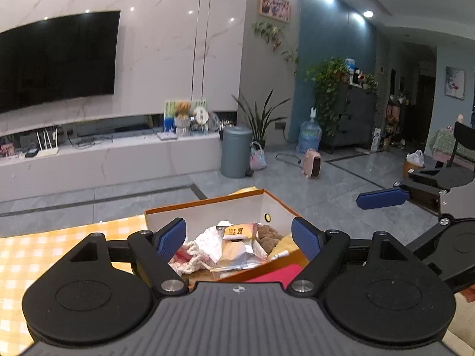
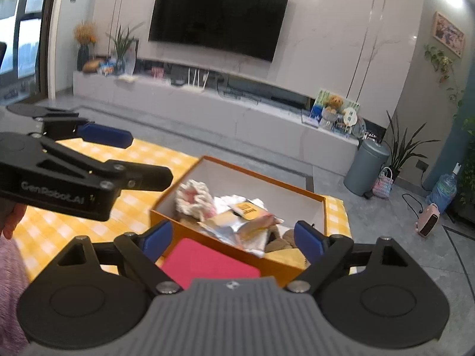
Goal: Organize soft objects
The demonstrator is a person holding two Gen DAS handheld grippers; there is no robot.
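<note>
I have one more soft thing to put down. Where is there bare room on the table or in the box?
Bare yellow checked tablecloth lies left of the orange box. Inside, only the strip along its far white wall is free. The middle is crowded with a knitted bundle and wrappers; a pink pad fills the near edge.

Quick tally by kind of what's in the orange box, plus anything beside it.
Knitted white-pink item: 1
Snack packets: 2
Brown plush: 1
Red flat item outside the orange box: 1
Total: 5; the crumpled white pieces are unclear.

Orange box open on checked cloth, crammed with knit bundle, wrappers.
</note>
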